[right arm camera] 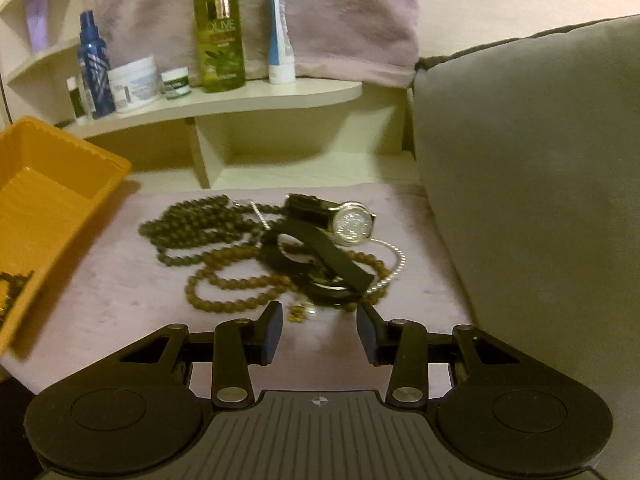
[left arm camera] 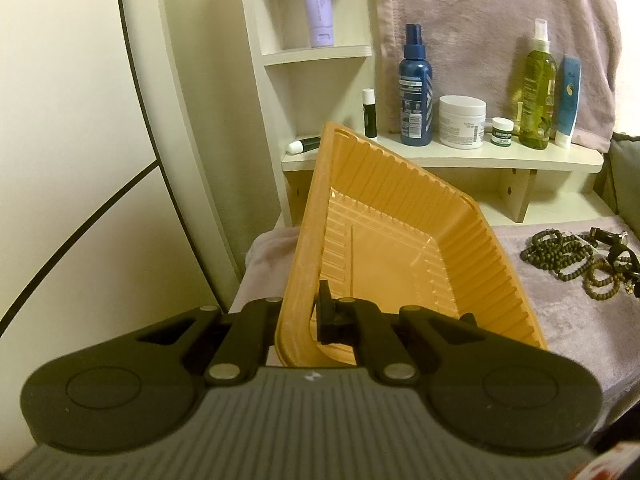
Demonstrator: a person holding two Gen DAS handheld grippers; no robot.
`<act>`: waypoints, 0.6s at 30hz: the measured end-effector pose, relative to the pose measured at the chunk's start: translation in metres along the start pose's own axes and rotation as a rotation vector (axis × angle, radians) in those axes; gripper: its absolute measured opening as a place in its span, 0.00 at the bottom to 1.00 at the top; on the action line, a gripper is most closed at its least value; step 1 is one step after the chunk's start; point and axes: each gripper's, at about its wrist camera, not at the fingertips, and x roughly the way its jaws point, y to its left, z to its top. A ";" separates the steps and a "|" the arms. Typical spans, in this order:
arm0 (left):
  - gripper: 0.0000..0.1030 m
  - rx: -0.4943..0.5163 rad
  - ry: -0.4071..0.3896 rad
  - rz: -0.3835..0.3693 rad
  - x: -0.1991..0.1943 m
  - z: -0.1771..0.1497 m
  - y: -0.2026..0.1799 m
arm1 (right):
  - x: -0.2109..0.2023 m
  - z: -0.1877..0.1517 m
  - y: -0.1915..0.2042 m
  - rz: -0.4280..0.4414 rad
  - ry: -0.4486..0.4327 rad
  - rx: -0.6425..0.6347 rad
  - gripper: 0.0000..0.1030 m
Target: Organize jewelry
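Left gripper (left arm camera: 298,322): I clamp the near wall of the ribbed orange plastic tray (left arm camera: 400,240), tilting it toward the pile for loading.
Right gripper (right arm camera: 319,330): jaws spread, empty, just short of the pile.
Jewelry: tangled bead strands, silver-faced wristwatch (right arm camera: 352,222), on the mauve cloth (right arm camera: 120,280).

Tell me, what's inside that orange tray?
In the right view, a few dark beads lie at the near corner of the tray. The left gripper tilts it by its wall, and that corner is hidden there; the visible floor looks bare.
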 end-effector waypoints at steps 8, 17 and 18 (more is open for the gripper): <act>0.04 0.000 0.000 0.000 0.000 0.000 0.000 | 0.013 -0.002 0.003 0.027 0.020 -0.020 0.40; 0.04 0.000 0.000 -0.001 0.000 0.000 0.000 | 0.022 0.003 0.009 0.026 0.018 -0.016 0.35; 0.04 0.000 0.000 -0.001 0.000 0.000 0.000 | 0.022 0.003 0.009 0.025 0.018 -0.015 0.33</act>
